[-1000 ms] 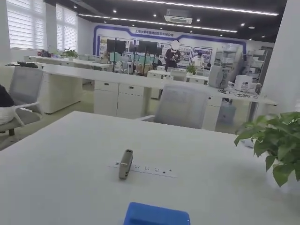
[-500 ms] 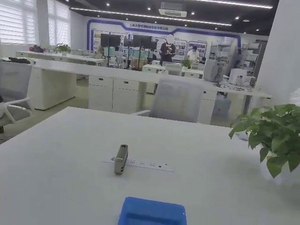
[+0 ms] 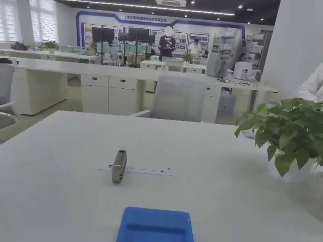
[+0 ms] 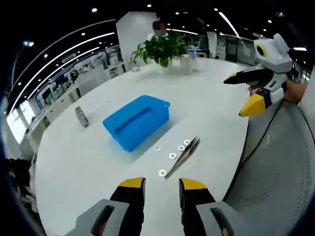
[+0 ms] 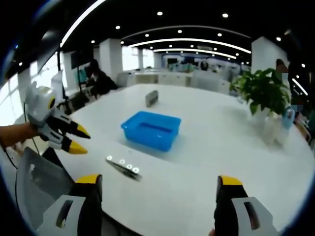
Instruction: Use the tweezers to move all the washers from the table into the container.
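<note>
— Washers: does the head view show any?
— None that I can make out. It looks across the white table (image 3: 60, 201). The blue rectangular plastic container (image 3: 155, 225) sits at the bottom edge of the picture, partly cut off. Beyond it a small grey box (image 3: 119, 165) rests on a white power strip (image 3: 144, 169), and a leafy green potted plant (image 3: 287, 133) stands to the right.
— And the left gripper view?
— There the small silver metal washers (image 4: 173, 156) lie on the table, five as far as I can count. They are strung loosely beside the thin metal tweezers (image 4: 183, 156), near the container's long side but apart from it. The left gripper (image 4: 162, 187) hangs short of them, its yellow-tipped jaws a little apart with nothing between them.
— The right gripper view?
— It shows the same group from the other side. I count four washers there, in a row along the tweezers, in front of the container. The container's inside looks plain blue, with no washer I can see in it. The right gripper (image 5: 158, 182) has its jaws spread wide and holds nothing, back from the tweezers.
— So how far along is it?
— At the very start, by my reading. The tweezers lie untouched, every washer I can see is on the table, and none is in the container. What's left is to take up the tweezers and carry each washer across.
</note>
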### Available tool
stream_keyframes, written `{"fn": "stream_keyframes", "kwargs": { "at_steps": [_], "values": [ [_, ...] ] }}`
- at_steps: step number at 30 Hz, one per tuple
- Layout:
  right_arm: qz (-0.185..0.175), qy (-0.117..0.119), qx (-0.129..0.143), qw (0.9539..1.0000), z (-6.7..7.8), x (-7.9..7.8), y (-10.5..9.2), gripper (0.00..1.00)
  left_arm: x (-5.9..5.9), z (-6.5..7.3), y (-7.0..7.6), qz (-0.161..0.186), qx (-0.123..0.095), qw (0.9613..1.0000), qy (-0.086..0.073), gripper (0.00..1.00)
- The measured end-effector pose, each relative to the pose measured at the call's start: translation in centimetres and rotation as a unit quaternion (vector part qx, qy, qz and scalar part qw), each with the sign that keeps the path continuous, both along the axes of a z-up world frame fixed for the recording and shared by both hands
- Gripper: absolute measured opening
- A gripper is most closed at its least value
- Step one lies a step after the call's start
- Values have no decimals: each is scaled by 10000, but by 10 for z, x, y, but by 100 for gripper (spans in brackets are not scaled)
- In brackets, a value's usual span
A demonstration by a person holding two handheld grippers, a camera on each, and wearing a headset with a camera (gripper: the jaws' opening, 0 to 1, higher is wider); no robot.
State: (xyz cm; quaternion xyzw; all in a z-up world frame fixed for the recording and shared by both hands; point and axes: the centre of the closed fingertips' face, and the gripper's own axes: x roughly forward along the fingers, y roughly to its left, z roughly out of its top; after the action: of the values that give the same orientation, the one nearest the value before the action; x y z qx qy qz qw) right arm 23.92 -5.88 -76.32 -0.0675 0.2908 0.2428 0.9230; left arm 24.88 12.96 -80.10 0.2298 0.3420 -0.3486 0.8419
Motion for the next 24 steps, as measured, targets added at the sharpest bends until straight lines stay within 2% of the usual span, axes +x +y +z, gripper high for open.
{"fn": "stream_keyframes", "kwargs": {
  "at_steps": [3,7,8,10,11,13,18,21,24],
  "values": [
    [-17,14,-21,10000,-1,0,-1,95,4,-10,-6,-203,61,9997,141,15],
    [-33,39,-77,10000,-2,0,-2,95,8,-23,-12,-421,132,9982,401,11],
    [-37,43,-94,9999,-2,0,-3,95,10,-25,-12,-437,131,9981,409,10],
    [-50,41,-118,9999,-3,0,-3,95,12,-31,-15,-533,102,9971,531,8],
    [-58,37,-129,9999,-3,0,-4,95,13,-36,-15,-576,160,9964,597,7],
    [-77,44,-141,9999,-3,0,-4,95,13,-44,-15,-813,311,9941,651,6],
    [-121,58,-168,9998,-5,1,-6,94,14,-55,-15,-1042,475,9907,734,4],
    [-129,85,-195,9997,-6,1,-7,94,15,-59,-16,-1116,489,9894,785,3],
    [-132,95,-215,9996,-7,1,-7,94,15,-60,-17,-1218,514,9883,764,1]
  ]
}}
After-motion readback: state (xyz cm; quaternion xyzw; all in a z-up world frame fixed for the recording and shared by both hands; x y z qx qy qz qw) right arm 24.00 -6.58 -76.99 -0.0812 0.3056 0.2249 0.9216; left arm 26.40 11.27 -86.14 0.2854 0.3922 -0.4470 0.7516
